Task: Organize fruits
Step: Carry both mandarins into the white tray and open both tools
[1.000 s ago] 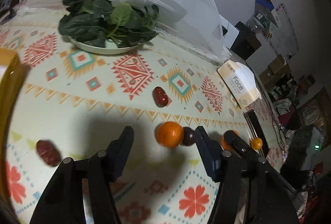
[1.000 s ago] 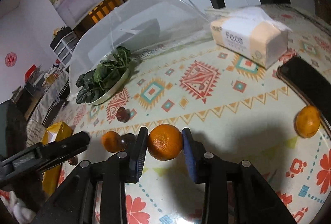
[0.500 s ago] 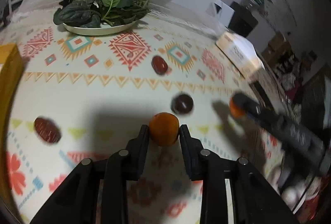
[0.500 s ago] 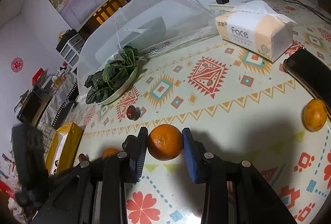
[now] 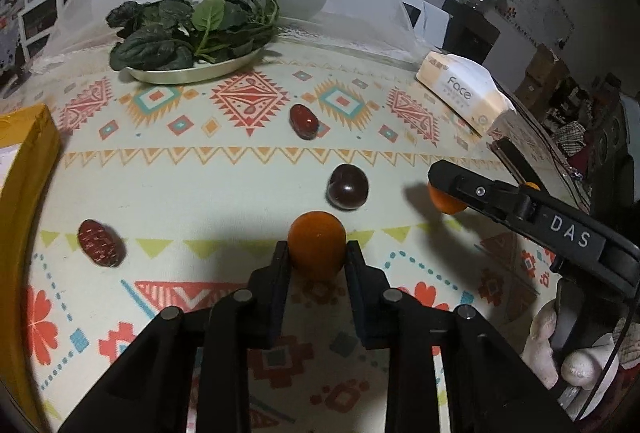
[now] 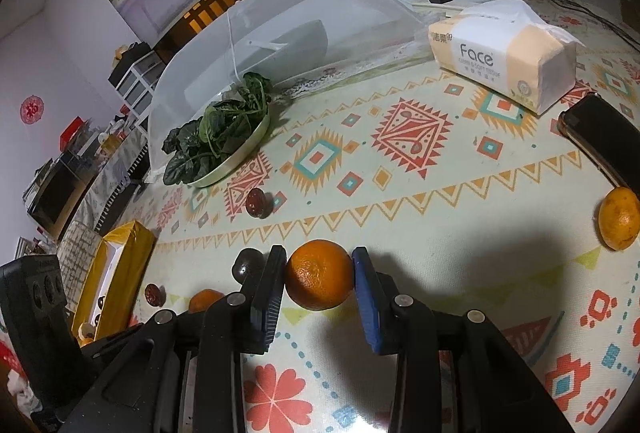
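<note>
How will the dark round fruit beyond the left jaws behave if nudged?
The dark round fruit looks near-spherical and lies loose on the flat tablecloth, so it will probably roll freely. Its skin is glossy, so likely smooth and a bit slippery to pinch. It lies just beyond the orange in the left gripper, so a bump seems possible.

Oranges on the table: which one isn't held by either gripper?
The orange lying loose beside the black phone. Another sits between the right gripper's pads, a smaller one in the closing left gripper.

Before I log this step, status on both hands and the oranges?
Left gripper closing on small orange. Right gripper shut on bigger orange. Dark plum just ahead of left; nothing blocking.
</note>
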`<move>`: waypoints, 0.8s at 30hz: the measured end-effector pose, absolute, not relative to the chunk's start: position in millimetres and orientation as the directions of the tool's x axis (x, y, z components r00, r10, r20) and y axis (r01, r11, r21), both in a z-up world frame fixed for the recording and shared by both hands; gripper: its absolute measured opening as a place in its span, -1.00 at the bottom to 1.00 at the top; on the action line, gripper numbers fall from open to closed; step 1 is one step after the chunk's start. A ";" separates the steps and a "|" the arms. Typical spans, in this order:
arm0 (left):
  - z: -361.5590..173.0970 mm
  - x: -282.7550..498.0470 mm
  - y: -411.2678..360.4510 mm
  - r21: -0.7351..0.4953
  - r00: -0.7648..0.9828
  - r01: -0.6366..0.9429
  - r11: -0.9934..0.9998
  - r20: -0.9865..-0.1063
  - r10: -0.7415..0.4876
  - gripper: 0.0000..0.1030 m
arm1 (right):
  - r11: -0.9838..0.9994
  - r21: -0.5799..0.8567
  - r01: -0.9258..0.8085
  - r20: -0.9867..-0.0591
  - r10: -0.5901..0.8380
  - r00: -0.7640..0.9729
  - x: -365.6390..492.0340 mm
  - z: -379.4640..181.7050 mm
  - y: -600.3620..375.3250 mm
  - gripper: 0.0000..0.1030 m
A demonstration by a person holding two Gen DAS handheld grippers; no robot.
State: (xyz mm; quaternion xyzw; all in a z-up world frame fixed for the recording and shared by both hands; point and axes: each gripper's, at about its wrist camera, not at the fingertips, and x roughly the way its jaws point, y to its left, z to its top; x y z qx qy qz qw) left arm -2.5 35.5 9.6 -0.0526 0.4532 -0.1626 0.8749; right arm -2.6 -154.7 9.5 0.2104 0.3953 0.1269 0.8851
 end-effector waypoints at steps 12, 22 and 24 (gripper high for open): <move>49.5 -56.5 116.0 -0.293 0.642 0.117 0.949 -0.706 -0.297 -0.49 | 0.896 0.434 -0.097 -0.634 0.380 0.673 -7.2 12.6 -145.7 -0.29; 65.0 -102.9 218.1 -0.343 0.725 -0.042 0.939 -0.657 -0.207 -0.49 | 0.910 0.399 -0.117 -0.652 0.371 0.661 -16.5 24.5 -120.3 -0.29; 68.9 -110.1 232.7 -0.346 0.742 -0.057 0.937 -0.643 -0.192 -0.49 | 0.907 0.395 -0.145 -0.650 0.387 0.654 -23.6 32.6 -105.6 -0.29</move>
